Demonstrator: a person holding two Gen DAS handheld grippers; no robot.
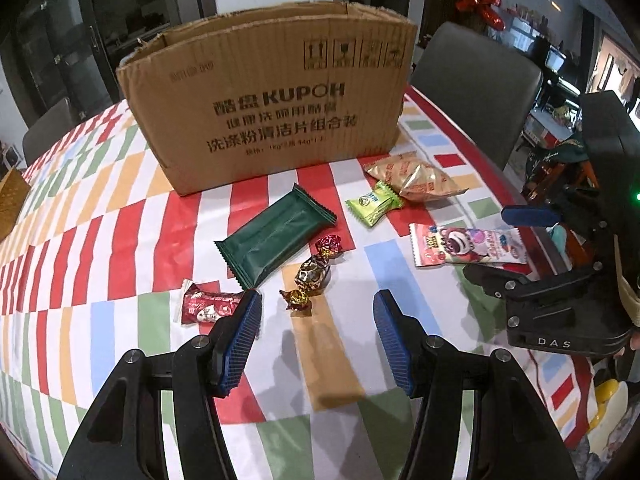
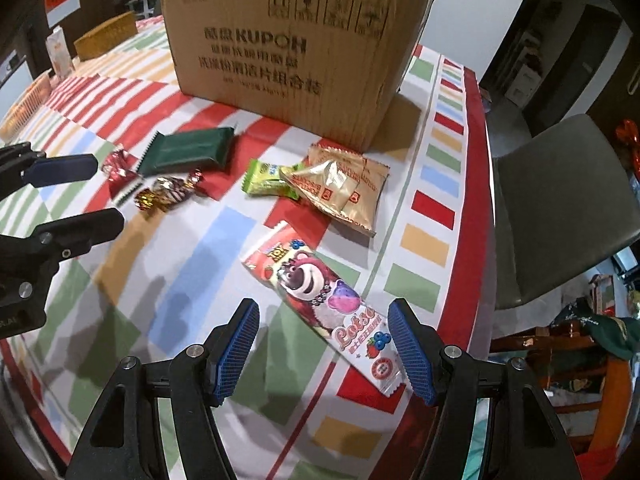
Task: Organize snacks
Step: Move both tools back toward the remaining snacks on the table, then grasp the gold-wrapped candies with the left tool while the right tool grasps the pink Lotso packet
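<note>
Left gripper (image 1: 316, 308): jaws released, empty, over foil candies (image 1: 312, 274) | right gripper (image 2: 324, 320): jaws released, straddling bear-print packet (image 2: 316, 296) on bench (image 2: 192, 280) | box (image 2: 296, 48) at 12 o'clock | advice: straddle packet's narrow width, lower squarely, then clench.

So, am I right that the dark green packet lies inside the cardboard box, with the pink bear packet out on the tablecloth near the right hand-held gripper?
Not quite: the dark green packet lies on the tablecloth in front of the cardboard box, not inside it, as the left wrist view shows. The rest holds: the pink bear packet is out on the tablecloth near the right hand-held gripper.
</note>
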